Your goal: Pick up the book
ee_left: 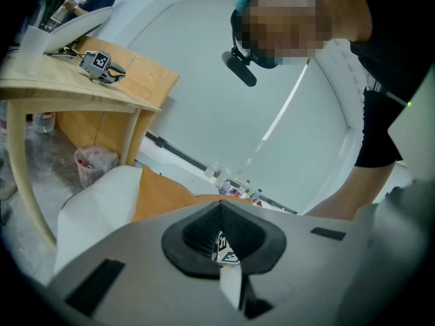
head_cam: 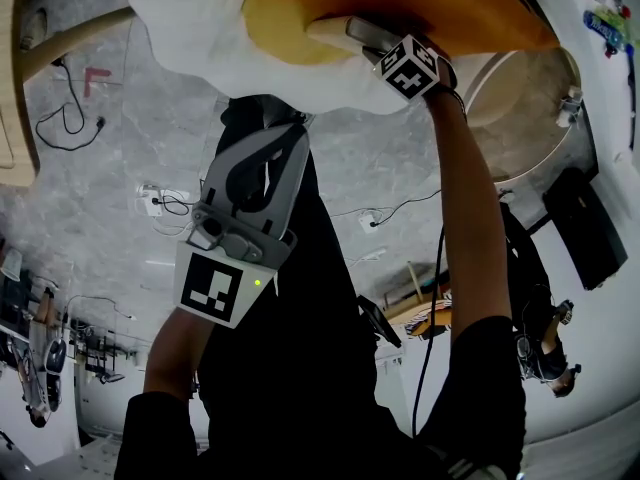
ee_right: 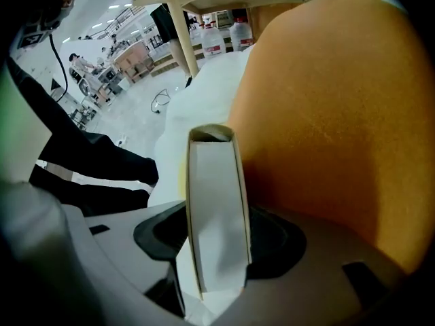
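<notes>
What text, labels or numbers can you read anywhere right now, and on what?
No text reads clearly.
Book: only its plain pale edge shows, no print.
Bottles: labels too small.
Marker cubes: black-and-white squares, no words.
Coloured things, head view's top right: blurred.

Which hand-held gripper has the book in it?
The right hand-held gripper: the book stands between its jaws. The left hand-held gripper is shut and empty.
</notes>
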`<state>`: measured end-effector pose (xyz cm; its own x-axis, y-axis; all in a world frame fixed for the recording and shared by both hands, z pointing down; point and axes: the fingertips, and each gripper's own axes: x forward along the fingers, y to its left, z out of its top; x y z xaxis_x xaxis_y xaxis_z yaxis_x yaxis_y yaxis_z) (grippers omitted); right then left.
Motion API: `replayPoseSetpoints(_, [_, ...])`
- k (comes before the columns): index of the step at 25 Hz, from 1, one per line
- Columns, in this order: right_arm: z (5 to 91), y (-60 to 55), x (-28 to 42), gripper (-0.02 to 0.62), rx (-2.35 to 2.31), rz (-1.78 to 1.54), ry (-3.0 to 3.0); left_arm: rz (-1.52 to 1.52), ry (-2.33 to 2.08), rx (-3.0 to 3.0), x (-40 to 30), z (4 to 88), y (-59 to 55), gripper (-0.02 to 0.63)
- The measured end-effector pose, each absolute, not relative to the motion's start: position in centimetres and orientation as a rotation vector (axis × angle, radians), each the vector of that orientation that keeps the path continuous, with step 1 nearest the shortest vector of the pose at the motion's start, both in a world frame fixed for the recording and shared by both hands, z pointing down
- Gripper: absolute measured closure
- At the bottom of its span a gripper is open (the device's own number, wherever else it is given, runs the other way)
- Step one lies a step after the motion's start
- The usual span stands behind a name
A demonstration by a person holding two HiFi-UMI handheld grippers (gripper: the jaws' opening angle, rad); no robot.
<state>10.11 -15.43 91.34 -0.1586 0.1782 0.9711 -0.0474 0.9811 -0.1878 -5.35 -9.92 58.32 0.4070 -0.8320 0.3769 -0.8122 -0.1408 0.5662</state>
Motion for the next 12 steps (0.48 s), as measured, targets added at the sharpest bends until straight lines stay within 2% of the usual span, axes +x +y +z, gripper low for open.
replayPoseSetpoints(12, [88.6, -14.2, 10.2, 0.357, 0.122, 0.304, -1.801, -0.036, -1.406, 1.956, -5.5, 57.8, -8.2, 0.598])
